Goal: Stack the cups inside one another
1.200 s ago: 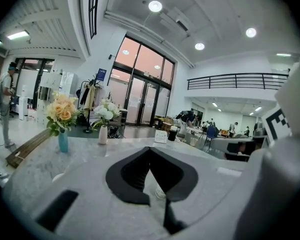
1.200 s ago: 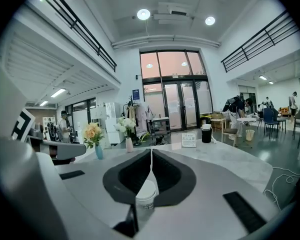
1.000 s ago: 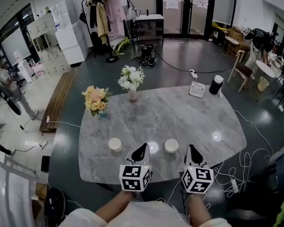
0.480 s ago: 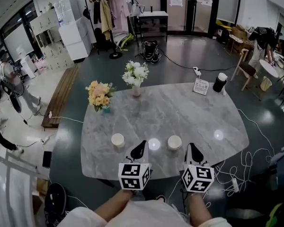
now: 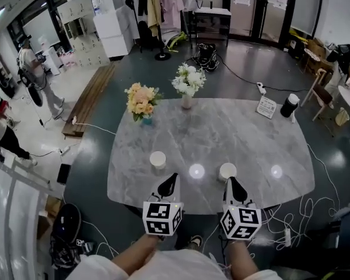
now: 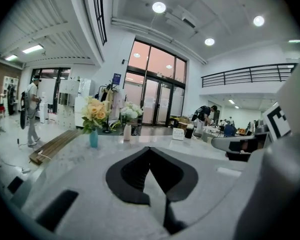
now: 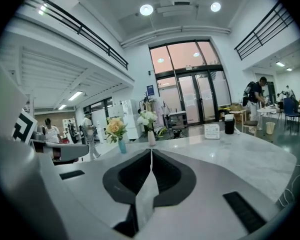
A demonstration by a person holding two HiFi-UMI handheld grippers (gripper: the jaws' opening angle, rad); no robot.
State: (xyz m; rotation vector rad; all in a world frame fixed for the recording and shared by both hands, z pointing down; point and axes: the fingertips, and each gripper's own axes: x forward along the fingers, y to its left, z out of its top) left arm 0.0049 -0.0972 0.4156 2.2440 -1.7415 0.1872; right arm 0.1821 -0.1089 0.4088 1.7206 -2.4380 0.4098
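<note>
Both grippers have swung across the near side of the table (image 5: 239, 127). The right cup (image 5: 227, 171), which sat between them, now stands just ahead of the right gripper (image 5: 233, 184), while the left cup (image 5: 158, 159) sits just ahead and to the left of the left gripper (image 5: 172, 179). Both cups are upright, well apart, and neither is touched. Each gripper's jaws are pressed together with nothing between them, so spread the right pair before you reach the cup. Straddle the rim with one pad inside and one outside, and pinch lightly, since a paper wall probably dents. Lift straight up, carry the cup over the left one, and lower it level. Use the left gripper to steady the lower cup.
</note>
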